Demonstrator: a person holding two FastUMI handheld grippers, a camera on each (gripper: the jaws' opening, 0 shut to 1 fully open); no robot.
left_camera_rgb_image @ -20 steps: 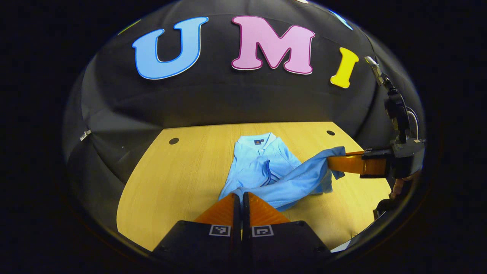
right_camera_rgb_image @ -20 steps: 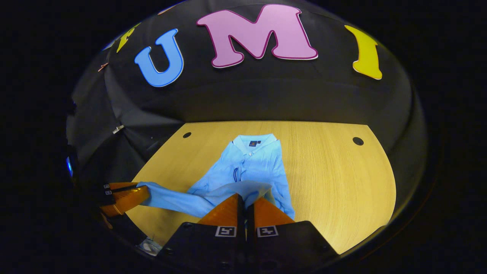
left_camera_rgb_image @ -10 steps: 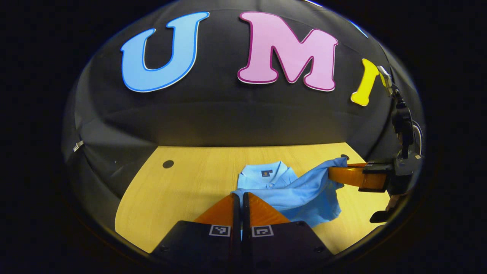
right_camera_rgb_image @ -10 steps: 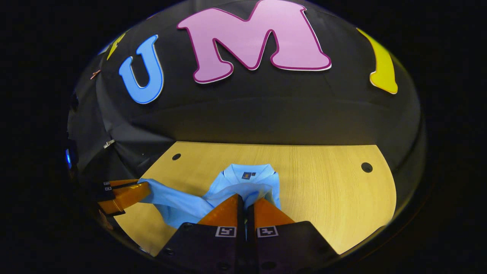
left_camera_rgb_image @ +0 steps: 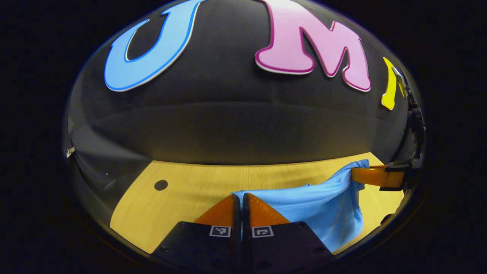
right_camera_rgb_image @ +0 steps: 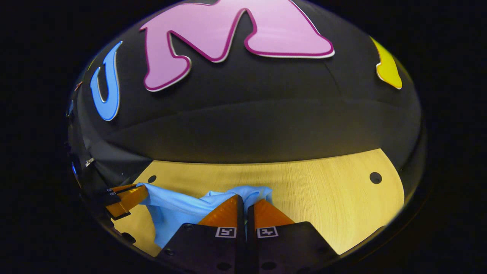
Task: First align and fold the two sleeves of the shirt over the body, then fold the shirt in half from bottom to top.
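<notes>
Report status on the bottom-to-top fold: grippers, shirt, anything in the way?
Left gripper and right gripper both shut on shirt hem. Hem lifted, stretched between them above the table. Nothing seen in the way.

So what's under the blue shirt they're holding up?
The wooden table lies below the shirt, which hangs stretched between the left gripper and right gripper. Whatever lies directly beneath the hanging cloth is covered.

Soft matt cloth shirt [left_camera_rgb_image: 323,205]; smooth wood-grain table [right_camera_rgb_image: 323,201]; matt cloth wall [left_camera_rgb_image: 228,129]
</notes>
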